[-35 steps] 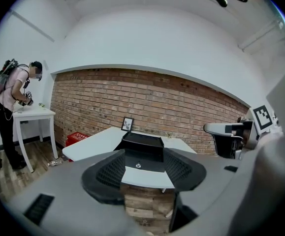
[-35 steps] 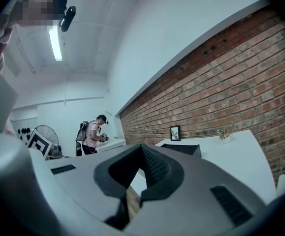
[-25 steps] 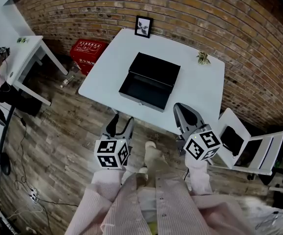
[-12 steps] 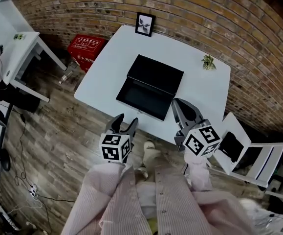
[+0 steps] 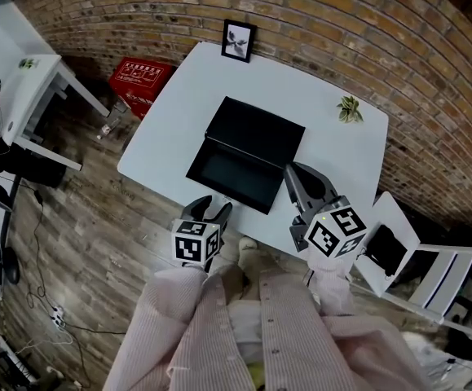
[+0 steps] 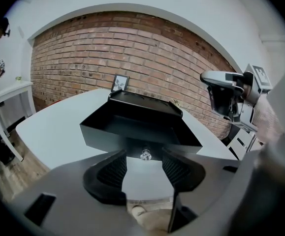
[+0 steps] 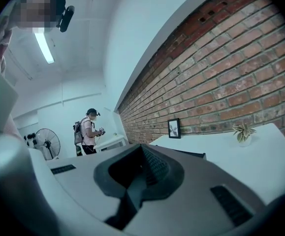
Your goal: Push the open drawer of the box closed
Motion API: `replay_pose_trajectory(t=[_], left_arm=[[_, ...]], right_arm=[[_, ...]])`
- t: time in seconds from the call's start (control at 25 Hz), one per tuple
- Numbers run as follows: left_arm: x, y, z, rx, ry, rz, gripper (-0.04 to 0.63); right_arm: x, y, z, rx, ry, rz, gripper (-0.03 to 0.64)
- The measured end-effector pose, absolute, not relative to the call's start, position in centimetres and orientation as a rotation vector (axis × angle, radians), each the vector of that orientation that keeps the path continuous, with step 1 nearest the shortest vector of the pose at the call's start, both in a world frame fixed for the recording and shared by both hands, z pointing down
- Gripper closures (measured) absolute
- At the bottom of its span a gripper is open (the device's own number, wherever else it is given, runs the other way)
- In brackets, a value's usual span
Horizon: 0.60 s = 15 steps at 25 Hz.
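Risk: box (image 5: 256, 133) skates across the table (image 5: 341, 153) instead of its open drawer (image 5: 231, 173) closing if the left gripper (image 6: 144, 168), wide and empty near the knob (image 6: 145, 155), shoves hard; right gripper (image 5: 307, 184) looks shut, I think.

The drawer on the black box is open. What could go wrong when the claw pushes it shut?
1. Nothing holds the box on the smooth table, so a push on the drawer might slide the whole box towards the picture frame instead of closing it.
2. The left claw is open and lined up with the small knob. It could slip beside the knob and push crookedly, which might jam the drawer.
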<state>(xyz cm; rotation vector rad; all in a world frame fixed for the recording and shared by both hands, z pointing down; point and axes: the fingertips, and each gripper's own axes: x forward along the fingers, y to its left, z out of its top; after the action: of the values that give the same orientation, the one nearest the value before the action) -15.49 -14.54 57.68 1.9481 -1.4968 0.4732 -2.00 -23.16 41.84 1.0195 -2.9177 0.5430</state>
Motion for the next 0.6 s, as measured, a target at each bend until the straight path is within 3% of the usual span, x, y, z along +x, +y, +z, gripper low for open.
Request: replay_pose_trajectory(t=[0.16, 0.36, 0.6], left_arm=[[-15.2, -14.9, 58.8, 1.93, -1.468, 0.511, 0.402], [-14.8, -15.2, 60.0, 1.908, -1.439, 0.556, 0.483], [-14.4, -15.5, 60.4, 1.908, -1.398, 0.555, 0.509]], right_arm=[[-2.1, -23.7, 42.4, 1.014, -2.908, 0.572, 0.614], [-1.9, -24.2, 42.7, 1.019, -2.897, 0.588, 0.614], [-1.7, -24.5, 43.2, 1.049, -2.876, 0.61, 0.614]])
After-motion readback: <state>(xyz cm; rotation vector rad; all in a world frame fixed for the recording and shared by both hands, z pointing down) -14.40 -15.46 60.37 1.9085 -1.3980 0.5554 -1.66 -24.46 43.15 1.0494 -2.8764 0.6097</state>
